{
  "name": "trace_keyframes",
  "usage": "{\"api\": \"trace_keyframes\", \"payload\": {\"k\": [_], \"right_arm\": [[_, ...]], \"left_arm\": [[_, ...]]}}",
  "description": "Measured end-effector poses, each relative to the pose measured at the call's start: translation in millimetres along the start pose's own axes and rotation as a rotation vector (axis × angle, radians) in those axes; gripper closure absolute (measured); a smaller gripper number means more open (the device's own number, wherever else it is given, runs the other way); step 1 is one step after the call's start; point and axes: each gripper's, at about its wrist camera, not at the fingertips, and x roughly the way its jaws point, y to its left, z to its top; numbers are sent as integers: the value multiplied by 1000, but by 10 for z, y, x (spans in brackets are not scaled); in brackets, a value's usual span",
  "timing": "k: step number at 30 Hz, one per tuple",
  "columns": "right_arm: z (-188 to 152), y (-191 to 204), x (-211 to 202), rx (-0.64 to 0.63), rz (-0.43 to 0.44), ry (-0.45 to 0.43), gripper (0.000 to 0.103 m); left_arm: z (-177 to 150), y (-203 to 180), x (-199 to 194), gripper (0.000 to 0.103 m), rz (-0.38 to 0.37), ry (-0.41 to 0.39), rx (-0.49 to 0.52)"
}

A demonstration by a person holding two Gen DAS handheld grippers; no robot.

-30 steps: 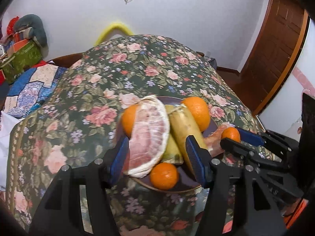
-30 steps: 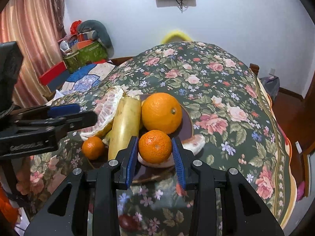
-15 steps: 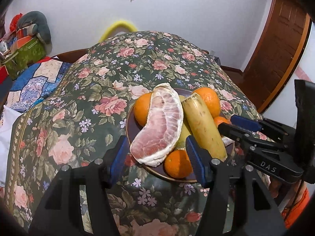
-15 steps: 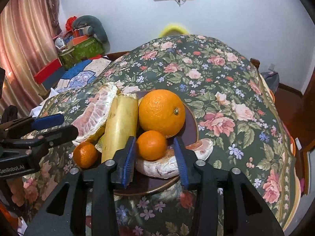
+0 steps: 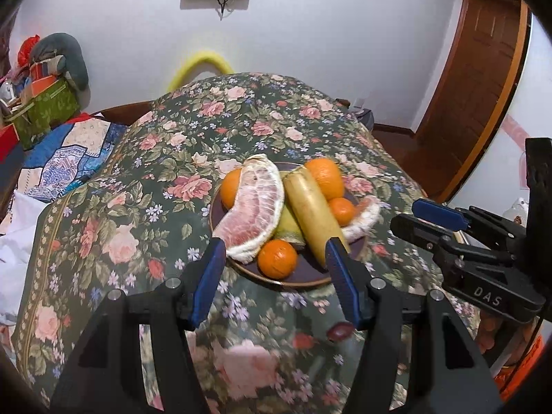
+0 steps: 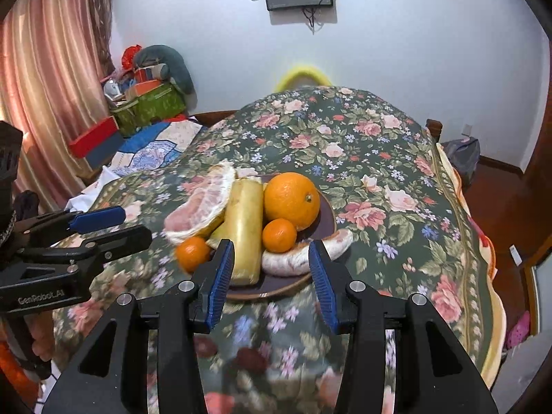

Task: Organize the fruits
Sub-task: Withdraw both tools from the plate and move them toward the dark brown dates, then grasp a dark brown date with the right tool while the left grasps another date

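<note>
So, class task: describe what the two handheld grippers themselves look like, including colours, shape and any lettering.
Both are black plastic with two angular fingers, blue ribbed pads and silver screw heads. The left gripper reads "GenRobot.AI" on its side in the right wrist view; the right gripper reads "DAS" in the left wrist view. Something orange shows beneath each.

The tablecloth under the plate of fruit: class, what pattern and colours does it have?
The tablecloth is dark green with pink roses and small flowers, clearest in the right wrist view.
</note>
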Motion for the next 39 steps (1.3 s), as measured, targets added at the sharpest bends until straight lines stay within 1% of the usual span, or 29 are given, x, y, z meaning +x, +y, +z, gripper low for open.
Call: {"api": "trace_keyframes", "payload": {"k": [7,14,19,24,28,32,33,35,36,37,39], "right_arm": [[-167,84,-280,-8,-9,-15,59],[-408,108,-348,-15,-18,22,58],[-585,72,-226,-8,-25,72,58],[-769,32,-7,9,-24,138,58],[-824,21,130,22,-14,164,58],[-834,48,247,22,16,194,58],[-832,72,259,14,15,191,60],[-819,100,273,-1,26,187,73],[-818,112,281,-5,30,187,76],[-814,118,288,-8,32,185,82],[-815,116,289,-14,30,179,83]], "left_arm": [[-170,-151,-242,43,-8,1,13],[-358,-203,-293,43,-10,30,15],[-500,-191,-159,43,-9,78,20],[-636,-188,0,43,-14,126,29],[-707,-182,135,43,-17,158,30],[-747,-194,233,43,-19,183,35],[-754,-193,249,43,-20,187,36],[-765,-196,282,43,-27,198,35],[-770,-194,300,43,-33,203,32],[-774,-198,318,43,-38,208,31],[-782,-218,340,43,-42,213,32]]}}
